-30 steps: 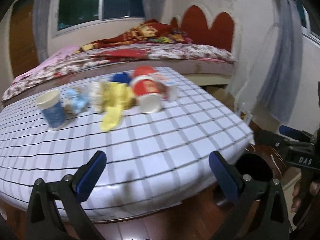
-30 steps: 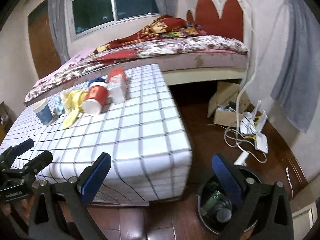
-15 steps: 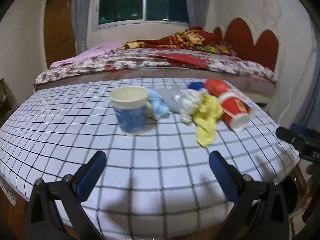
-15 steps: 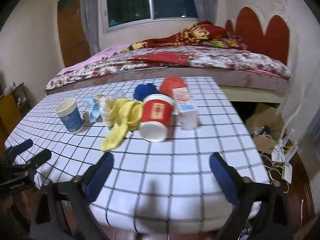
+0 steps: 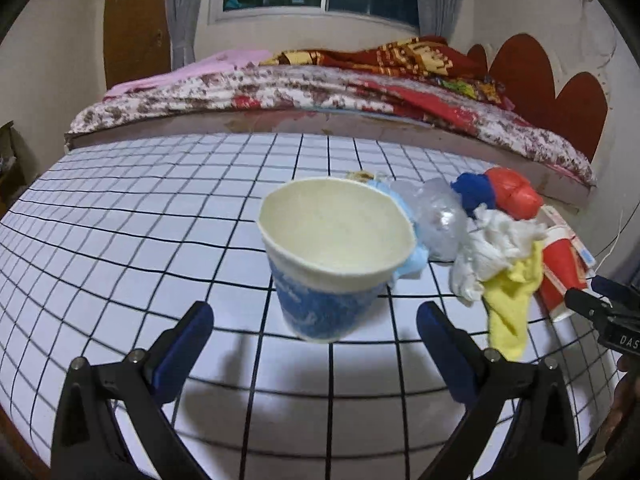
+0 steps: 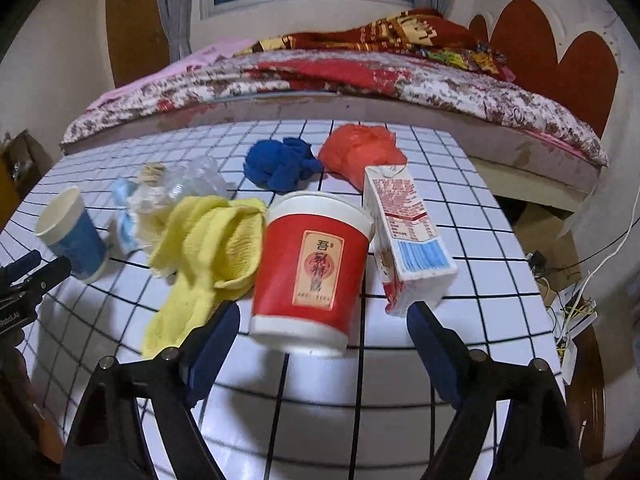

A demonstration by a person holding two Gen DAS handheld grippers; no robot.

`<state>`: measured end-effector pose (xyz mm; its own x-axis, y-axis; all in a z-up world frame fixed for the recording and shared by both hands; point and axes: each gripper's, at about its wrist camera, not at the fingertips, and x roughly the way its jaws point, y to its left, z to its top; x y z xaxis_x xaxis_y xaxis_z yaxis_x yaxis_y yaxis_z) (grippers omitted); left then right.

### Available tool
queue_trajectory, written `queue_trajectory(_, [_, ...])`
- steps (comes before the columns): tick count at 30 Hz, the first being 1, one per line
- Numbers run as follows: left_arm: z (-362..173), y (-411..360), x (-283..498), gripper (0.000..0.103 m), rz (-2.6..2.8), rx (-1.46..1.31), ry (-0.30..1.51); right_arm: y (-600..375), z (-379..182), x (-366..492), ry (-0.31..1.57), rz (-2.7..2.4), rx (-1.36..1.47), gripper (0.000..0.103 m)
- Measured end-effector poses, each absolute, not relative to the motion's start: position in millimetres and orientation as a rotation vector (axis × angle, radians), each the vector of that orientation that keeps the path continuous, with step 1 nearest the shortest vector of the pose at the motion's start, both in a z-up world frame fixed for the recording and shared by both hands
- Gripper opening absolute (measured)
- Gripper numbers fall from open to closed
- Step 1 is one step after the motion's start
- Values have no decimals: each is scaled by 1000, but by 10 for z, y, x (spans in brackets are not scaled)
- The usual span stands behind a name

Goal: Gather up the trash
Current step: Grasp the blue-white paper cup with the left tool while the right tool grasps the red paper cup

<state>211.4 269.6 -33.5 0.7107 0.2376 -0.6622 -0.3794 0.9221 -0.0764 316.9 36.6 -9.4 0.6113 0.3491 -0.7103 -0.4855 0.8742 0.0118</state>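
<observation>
A blue paper cup [image 5: 332, 264] stands upright on the checked tablecloth [image 5: 120, 240], just ahead of my left gripper [image 5: 316, 324]. That gripper is open, its pads clear of the cup. My right gripper [image 6: 322, 320] faces a red paper cup [image 6: 316, 268]. Its jaws are closing, with the cup's base just beyond the tips and untouched. A milk carton [image 6: 404, 232] lies to the right of the red cup. To its left are a yellow cloth [image 6: 208, 240], crumpled white tissue [image 5: 492, 244] and clear plastic [image 6: 192, 184]. Behind it lie a blue cloth [image 6: 280, 164] and a red bag [image 6: 360, 152].
A bed [image 6: 360, 76] with patterned blankets runs behind the table. Cables and a power strip [image 6: 572, 308] lie on the wooden floor to the right, near a cardboard box [image 6: 540, 224]. The table's front edge sits right under both grippers.
Both grippers swung left from the table's end and the floor bin, then closed in on the trash. The blue cup and red cup now fill the views. The right jaws have narrowed slightly.
</observation>
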Motion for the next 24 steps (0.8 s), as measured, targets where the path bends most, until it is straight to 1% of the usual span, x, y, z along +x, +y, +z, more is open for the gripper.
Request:
queue_trajectory(4, [-353, 2741, 2188, 99, 328, -236, 710, 448, -180, 3267, 805, 490, -197, 80])
queue_trajectory(5, [-367, 2768, 2219, 98, 324, -246, 718, 459, -192, 3270, 811, 488, -195, 78])
queue_trajectory(6, [-390, 2786, 2244, 94, 320, -253, 730, 468, -205, 3278, 815, 488, -194, 76])
queue_trajectory(7, [-412, 2807, 2272, 91, 314, -262, 743, 474, -220, 3282, 820, 490, -195, 69])
queue_trajectory(8, [-428, 2823, 2298, 84, 311, -268, 751, 482, -232, 3282, 826, 493, -199, 59])
queue_trajectory(9, [-445, 2840, 2312, 70, 305, -271, 761, 490, -233, 3281, 826, 492, -203, 59])
queue_trajectory(10, [-459, 2851, 2318, 60, 288, -277, 771, 486, -223, 3266, 822, 489, -205, 59])
queue_trajectory(11, [-454, 2848, 2303, 61, 288, -270, 770, 475, -212, 3248, 819, 491, -204, 58])
queue_trajectory(17, [-287, 2710, 2033, 60, 285, -217, 704, 341, -48, 2990, 752, 505, -206, 58])
queue_trajectory(24, [-30, 2217, 1622, 60, 228, -167, 608, -52, 224, 2526, 654, 508, -190, 58])
